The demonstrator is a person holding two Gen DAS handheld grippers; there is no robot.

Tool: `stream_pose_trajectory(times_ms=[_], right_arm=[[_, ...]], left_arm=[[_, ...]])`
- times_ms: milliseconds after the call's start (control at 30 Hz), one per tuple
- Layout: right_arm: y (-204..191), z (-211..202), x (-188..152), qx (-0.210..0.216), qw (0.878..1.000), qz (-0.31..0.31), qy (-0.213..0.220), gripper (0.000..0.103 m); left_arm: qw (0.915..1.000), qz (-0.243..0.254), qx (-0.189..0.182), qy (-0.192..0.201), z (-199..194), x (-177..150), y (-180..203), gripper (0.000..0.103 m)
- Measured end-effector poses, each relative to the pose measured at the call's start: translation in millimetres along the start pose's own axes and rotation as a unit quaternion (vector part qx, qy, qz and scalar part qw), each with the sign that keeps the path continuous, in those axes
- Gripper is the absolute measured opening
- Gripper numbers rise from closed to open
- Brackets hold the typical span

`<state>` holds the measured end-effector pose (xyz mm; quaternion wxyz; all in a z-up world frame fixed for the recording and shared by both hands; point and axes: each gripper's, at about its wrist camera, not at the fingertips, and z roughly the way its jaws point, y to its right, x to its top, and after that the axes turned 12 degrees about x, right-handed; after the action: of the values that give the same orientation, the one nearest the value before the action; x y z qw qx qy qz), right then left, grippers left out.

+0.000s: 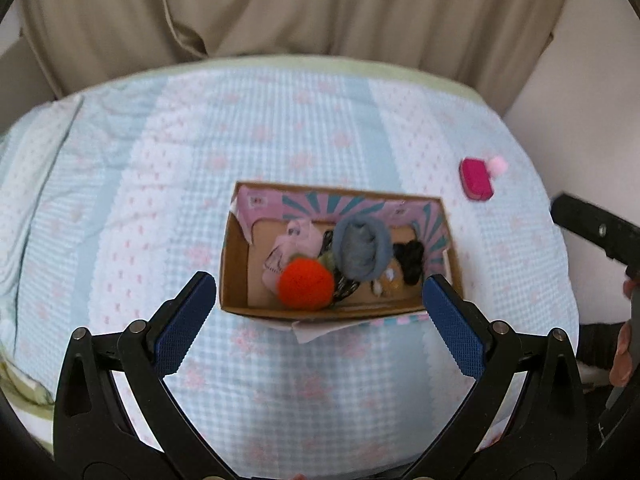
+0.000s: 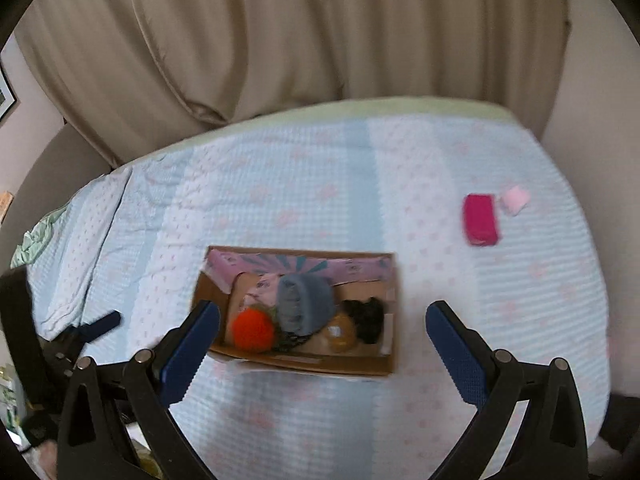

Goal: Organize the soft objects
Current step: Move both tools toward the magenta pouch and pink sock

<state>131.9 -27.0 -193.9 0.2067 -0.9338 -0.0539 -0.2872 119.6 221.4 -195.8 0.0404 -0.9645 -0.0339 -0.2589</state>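
A cardboard box (image 1: pixel 236 264) (image 2: pixel 304 364) lies on the bed and holds a red-orange knitted ball (image 1: pixel 306 286) (image 2: pixel 253 329), a grey-blue knitted hat (image 1: pixel 362 252) (image 2: pixel 306 306), a pink soft item (image 1: pixel 298 240), a black fuzzy item (image 1: pixel 410 260) (image 2: pixel 366 318) and a tan ball (image 2: pixel 340 334). A magenta pad (image 1: pixel 476 179) (image 2: pixel 480 220) and a pale pink puff (image 1: pixel 498 165) (image 2: pixel 516 199) lie on the bed to the right. My left gripper (image 1: pixel 320 296) is open and empty above the box's near edge. My right gripper (image 2: pixel 322 322) is open and empty above the box.
The bed has a light blue and white quilt with pink flowers (image 1: pixel 320 128) (image 2: pixel 320 184). Beige curtains (image 1: pixel 300 4) (image 2: pixel 300 32) hang behind it. The other gripper shows at the right edge in the left wrist view (image 1: pixel 596 228) and at the left edge in the right wrist view (image 2: pixel 92 330).
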Motion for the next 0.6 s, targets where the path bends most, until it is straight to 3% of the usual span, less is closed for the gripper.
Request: stream_pose_trajectory(times_ms=[200,600], right_arm=[[40.0,-50.2,-10.3,-0.038,0.999,-0.010,0.027,0.103],[176.9,-101.1,15.5,-0.025,0.998,-0.037,0.048,0.103]], left_arm=[[0.9994,0.006,0.006,0.033,-36.5,5.0,32.3,0.103],[0.9981,-0.013,0.008,0.060,-57.1,29.1,168.6,0.103]])
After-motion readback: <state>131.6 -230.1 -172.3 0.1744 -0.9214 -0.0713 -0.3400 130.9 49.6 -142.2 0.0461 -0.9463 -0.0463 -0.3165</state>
